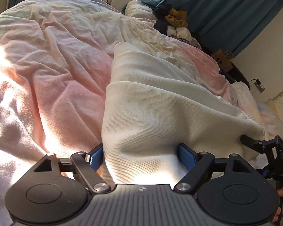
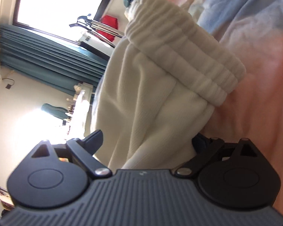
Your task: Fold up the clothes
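White garment (image 1: 160, 103) on the bed (image 1: 56, 66) runs lengthwise straight ahead from both claws. Left claw (image 1: 139, 155) and right claw (image 2: 149, 141) stand apart, cloth bunched between, waistband (image 2: 183, 56) ahead of the right.

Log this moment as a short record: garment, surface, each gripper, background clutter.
garment: white knit garment with a gathered elastic band, lying on the bed
surface: pink bedcover, creased, sunlit at the near left
left gripper: jaws wide, fabric bunched between the blue pads
right gripper: jaws wide, fabric between them
grip: cannot tell whether the pads press the cloth
background: clothes pile at the far end, teal curtain beyond
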### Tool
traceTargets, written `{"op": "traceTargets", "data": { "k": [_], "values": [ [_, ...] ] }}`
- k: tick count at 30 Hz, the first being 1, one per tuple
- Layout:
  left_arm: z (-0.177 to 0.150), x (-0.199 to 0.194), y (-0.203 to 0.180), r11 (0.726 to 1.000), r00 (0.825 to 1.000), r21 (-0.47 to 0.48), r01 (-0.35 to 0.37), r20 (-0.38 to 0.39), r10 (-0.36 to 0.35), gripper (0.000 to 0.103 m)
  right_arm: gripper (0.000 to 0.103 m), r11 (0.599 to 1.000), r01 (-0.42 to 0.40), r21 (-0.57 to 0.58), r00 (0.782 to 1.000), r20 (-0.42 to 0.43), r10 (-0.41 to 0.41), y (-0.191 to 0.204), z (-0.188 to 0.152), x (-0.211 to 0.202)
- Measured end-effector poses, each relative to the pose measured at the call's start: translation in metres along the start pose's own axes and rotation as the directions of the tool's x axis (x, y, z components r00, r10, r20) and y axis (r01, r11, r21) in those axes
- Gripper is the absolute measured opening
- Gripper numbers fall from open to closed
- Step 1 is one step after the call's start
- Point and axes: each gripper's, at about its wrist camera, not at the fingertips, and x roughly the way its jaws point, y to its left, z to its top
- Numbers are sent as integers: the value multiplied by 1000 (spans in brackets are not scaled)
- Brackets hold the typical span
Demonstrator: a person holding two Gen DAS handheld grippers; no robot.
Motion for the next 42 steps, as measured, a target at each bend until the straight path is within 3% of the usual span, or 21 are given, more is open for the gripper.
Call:
{"op": "traceTargets", "data": {
  "k": [2, 8, 12, 17, 23, 27, 33, 42],
  "values": [
    [0, 0, -2, 1000, 1000, 10, -4, 1, 4, 73, 72, 997, 78, 11, 997, -23, -78, -5, -1, 4],
    [1, -10, -17, 999, 1000, 46, -9, 8, 9, 48, 43, 991, 119, -58, 993, 13, -119, 12, -9, -1],
    [5, -29, -42, 997, 1000, 82, -12, 21, 10, 38, 37, 991, 102, -83, 994, 36, -100, 18, -7, -17],
    [9, -56, -90, 995, 999, 96, 11, 40, -15, 35, 35, 991, 66, -116, 994, 90, -56, 28, 5, -54],
    [3, -73, -166, 984, 994, 152, 95, 46, -103, 34, 34, 988, 37, -148, 985, 172, -11, 33, 23, -131],
    [-6, -69, -228, 962, 985, 226, 155, 44, -169, 34, 35, 984, 53, -169, 971, 240, -11, 24, 40, -194],
    [-38, -44, -335, 905, 954, 319, 283, 3, -299, 34, 35, 986, 89, -145, 922, 386, -26, -12, 55, -295],
    [-101, 24, -498, 766, 875, 432, 476, -146, -461, 34, 35, 988, 147, -51, 783, 616, -84, -99, 48, -451]
  ]
}}
